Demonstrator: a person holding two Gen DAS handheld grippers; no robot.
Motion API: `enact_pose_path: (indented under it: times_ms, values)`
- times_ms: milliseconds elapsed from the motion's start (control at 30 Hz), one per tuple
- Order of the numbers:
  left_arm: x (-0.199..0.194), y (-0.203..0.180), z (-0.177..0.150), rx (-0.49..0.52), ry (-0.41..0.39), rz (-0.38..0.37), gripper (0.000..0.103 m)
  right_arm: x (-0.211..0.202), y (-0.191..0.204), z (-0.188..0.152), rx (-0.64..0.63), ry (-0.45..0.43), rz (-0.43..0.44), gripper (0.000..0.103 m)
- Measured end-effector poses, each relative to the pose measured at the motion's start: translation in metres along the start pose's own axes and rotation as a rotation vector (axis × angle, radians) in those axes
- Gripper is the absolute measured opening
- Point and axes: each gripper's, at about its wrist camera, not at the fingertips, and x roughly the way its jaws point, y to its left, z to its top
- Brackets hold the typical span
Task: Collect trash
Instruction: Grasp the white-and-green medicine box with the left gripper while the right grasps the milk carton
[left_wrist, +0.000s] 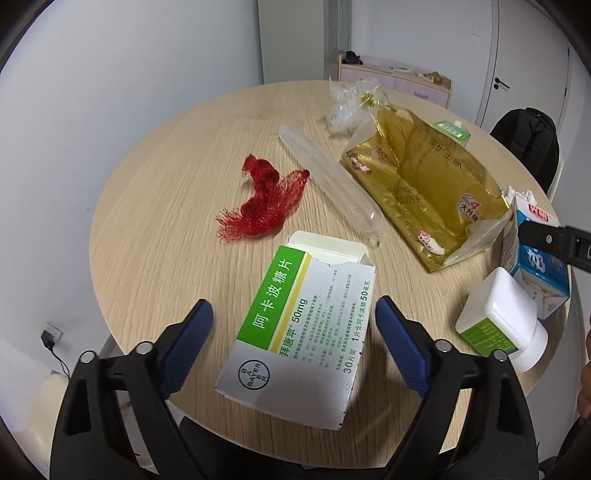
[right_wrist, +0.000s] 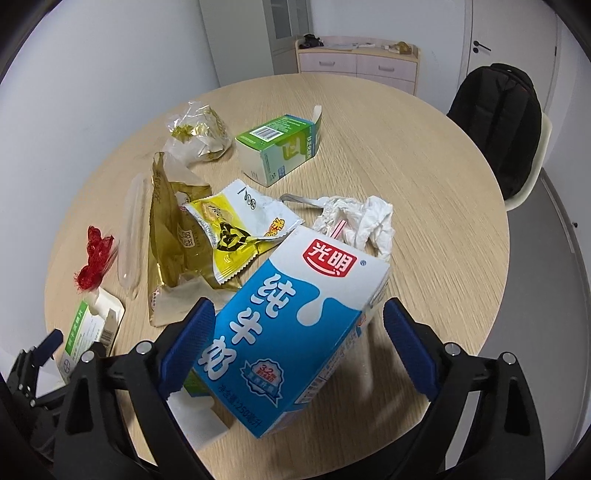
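We find a round wooden table (left_wrist: 155, 258) strewn with litter, and record it from its left side to its right.

At the far left lies a red mesh net (left_wrist: 266, 201), crumpled, on bare wood. Just right of it a clear plastic tube (left_wrist: 328, 177) lies lengthwise, close along the edge of a flattened gold foil bag (left_wrist: 424, 188). Beyond the tube, a wad of clear wrapping (left_wrist: 349, 105) sits at the far side of the table.

Nearest the left wrist camera, a green and white medicine box (left_wrist: 299, 328) lies flat with its top flap torn open. The left gripper (left_wrist: 293, 314) stands over it with its blue pads wide apart, one on each side of the box; neither pad presses on it.

From the right wrist view we note a yellow and white snack wrapper (right_wrist: 236, 229) resting on the gold bag, and a second green carton (right_wrist: 279, 147) standing apart behind it. A crumpled white tissue (right_wrist: 365, 218) touches the top of a blue and white milk carton (right_wrist: 295, 325), which lies tilted. The right gripper (right_wrist: 299, 325) straddles that carton, jaws apart: the left pad is at the carton's edge, the right pad clear of it.

A white plastic bottle (left_wrist: 506, 317) lies on its side against the milk carton. A chair with a black backpack (right_wrist: 498, 122) stands past the table's right edge.
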Motion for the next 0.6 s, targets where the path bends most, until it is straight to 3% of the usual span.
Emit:
enact_pose_path:
  times_ms: [233,600]
  values:
    - [0.004,-0.005,0.0,-0.002,0.015,-0.012,0.071,0.005,0.005,0.006,0.012,0.04,-0.009,0.087]
    - [0.005,-0.011,0.003,0.002,0.007,-0.01,0.068,0.016,0.009,0.008,0.021,0.093,-0.03,0.081]
